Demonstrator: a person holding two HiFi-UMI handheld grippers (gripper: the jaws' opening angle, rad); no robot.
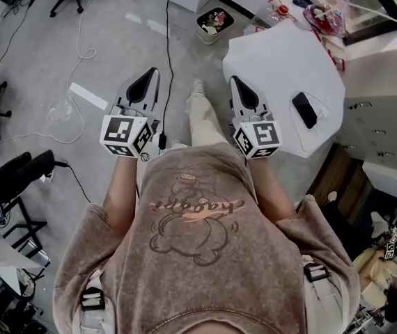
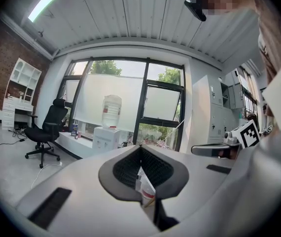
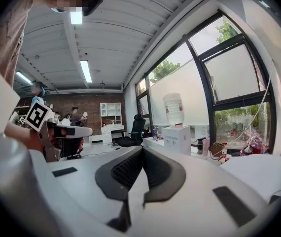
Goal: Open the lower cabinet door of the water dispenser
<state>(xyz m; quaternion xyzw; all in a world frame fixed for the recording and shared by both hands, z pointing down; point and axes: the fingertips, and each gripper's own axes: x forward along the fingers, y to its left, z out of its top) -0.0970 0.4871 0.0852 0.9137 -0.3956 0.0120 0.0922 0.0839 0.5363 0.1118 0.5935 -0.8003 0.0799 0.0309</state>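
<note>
Left tongs (image 1: 150, 73) and right tongs (image 1: 235, 80) both fully closed, empty, well apart from white bottle-topped water dispenser (image 2: 106, 137).

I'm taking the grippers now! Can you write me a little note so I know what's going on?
Left gripper: fingers shut, holding nothing.
Right gripper: fingers shut, holding nothing.
Water dispenser: by the window, across the floor, ahead of both grippers. Neither touches it, and its lower door can't be made out from here.
Done: nothing on the door yet.
Left: walk up, take hold of the lower door, pull it open.
</note>
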